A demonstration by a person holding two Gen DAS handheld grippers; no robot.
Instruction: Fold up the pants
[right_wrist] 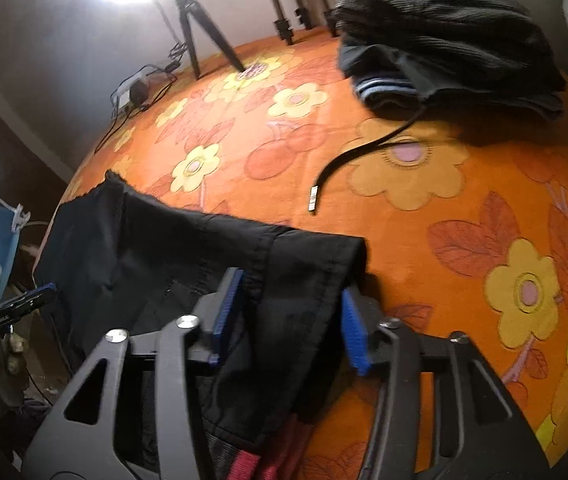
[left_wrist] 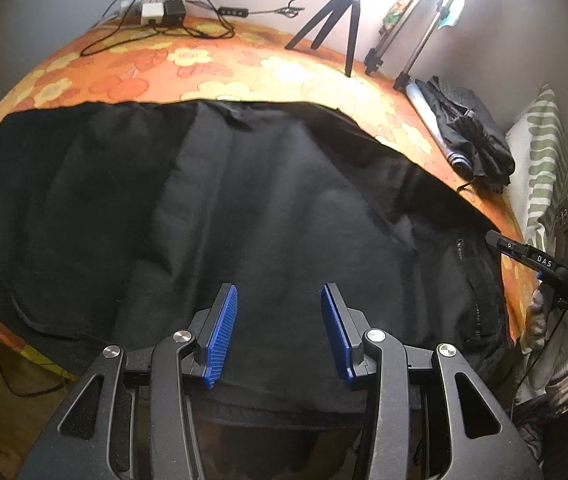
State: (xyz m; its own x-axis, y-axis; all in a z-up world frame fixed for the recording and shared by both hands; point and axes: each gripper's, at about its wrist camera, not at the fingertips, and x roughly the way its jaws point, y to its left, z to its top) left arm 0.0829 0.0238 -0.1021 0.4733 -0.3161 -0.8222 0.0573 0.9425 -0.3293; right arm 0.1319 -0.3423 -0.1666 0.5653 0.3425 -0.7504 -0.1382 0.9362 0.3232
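A: What's on the bed, starting from the left?

B: In the left wrist view, black matte fabric pants (left_wrist: 244, 208) lie spread flat over the orange quilted bedcover with yellow flower print (left_wrist: 212, 68), softly creased, one straight edge running along the far side. Their near edge hangs over the bed's side and is cut off behind the tool.

A: And the left gripper (left_wrist: 280, 320)?

B: Black metal linkage, ribbed blue rubber pads (left_wrist: 224, 336). Its jaws stand spread apart above the cloth, gripping nothing.

A: Further right?

B: A black tripod (left_wrist: 339, 16) stands on the far edge, and a pile of dark folded clothes (left_wrist: 471, 132) sits by a green-striped pillow (left_wrist: 543, 152). The lamp glare washes out the wall behind.

A: The other camera?

B: There the right gripper (right_wrist: 289, 316) has its jaws parted, with a stitched, doubled-over edge of the pants (right_wrist: 204, 264) lying between the blue pads (right_wrist: 353, 332). Whether the pads actually press the cloth, I cannot tell; the fabric hides the left pad's face. The frame is a little blurred.

A: Anything beyond it?

B: A flat black drawstring with a pale tip (right_wrist: 347, 160) trails from the folded clothes (right_wrist: 443, 36), well apart from the pants.
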